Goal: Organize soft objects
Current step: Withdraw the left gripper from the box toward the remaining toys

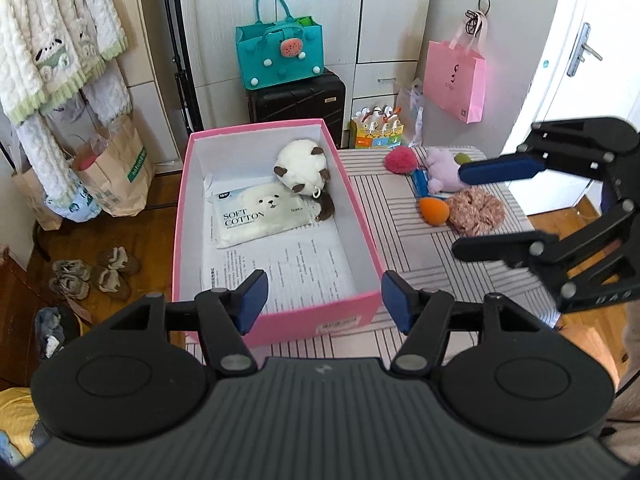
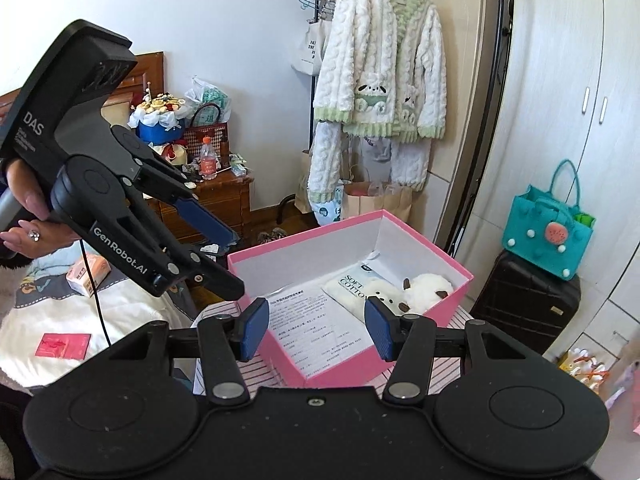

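Note:
A pink box [image 1: 182, 216] [image 2: 436, 256] stands open on the striped table. Inside lie a white plush with brown ears [image 1: 300, 168] [image 2: 428, 286], a "soft cotton" pack [image 1: 260, 212] [image 2: 352, 284] and printed paper. Right of the box sit a red pompom [image 1: 401, 160], a purple plush [image 1: 440, 172], an orange sponge [image 1: 434, 210] and a pink scrunchie [image 1: 476, 210]. My left gripper [image 1: 324, 304] [image 2: 230, 260] hangs open over the box's near end with nothing between its pads. My right gripper [image 2: 316, 330] [image 1: 458, 210] stands open and empty, near the loose items.
The striped tablecloth [image 1: 420, 256] covers a small table. Behind it stand a black suitcase [image 1: 296, 100] with a teal bag [image 1: 278, 56] and a pink bag [image 1: 454, 76] on a door. A fluffy cardigan [image 2: 384, 68] hangs on a rack. A hand [image 2: 28, 216] holds the left gripper.

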`<act>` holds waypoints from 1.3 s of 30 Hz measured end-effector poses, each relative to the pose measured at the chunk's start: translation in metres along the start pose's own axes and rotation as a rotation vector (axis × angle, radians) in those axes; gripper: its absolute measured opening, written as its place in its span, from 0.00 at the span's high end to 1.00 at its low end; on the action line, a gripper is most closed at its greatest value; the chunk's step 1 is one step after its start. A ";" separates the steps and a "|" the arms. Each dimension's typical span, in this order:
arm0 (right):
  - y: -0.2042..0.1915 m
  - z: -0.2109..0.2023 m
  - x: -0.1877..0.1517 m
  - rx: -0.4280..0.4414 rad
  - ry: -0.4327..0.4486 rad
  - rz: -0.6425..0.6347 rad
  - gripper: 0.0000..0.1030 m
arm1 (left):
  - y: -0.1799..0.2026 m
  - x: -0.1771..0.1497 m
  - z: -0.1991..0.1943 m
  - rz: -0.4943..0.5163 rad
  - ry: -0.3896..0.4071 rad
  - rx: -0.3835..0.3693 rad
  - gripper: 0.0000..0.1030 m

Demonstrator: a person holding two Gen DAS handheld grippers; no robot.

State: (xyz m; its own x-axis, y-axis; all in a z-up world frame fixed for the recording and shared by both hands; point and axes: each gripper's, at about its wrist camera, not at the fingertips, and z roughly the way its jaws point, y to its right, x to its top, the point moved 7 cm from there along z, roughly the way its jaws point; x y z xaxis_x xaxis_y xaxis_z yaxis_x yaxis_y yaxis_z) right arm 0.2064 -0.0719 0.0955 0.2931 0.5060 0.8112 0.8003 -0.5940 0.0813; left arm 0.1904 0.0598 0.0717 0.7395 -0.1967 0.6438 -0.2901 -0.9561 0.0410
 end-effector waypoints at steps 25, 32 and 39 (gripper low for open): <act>0.003 -0.065 -0.098 -0.110 -0.040 0.082 0.39 | 0.053 -0.055 -0.008 0.072 0.073 -0.082 0.31; 0.025 -0.063 -0.140 -0.123 -0.081 0.183 0.39 | 0.079 -0.065 0.019 0.089 0.078 -0.132 0.31; 0.038 -0.051 -0.168 -0.172 -0.104 0.163 0.34 | 0.098 -0.069 0.040 0.081 0.087 -0.172 0.29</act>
State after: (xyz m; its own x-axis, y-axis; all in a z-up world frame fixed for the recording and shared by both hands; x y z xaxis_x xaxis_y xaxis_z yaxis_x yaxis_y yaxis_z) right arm 0.1609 -0.2115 -0.0075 0.4700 0.4512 0.7586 0.6398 -0.7662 0.0593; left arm 0.1350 -0.0288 0.0005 0.6562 -0.2448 0.7137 -0.4514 -0.8854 0.1113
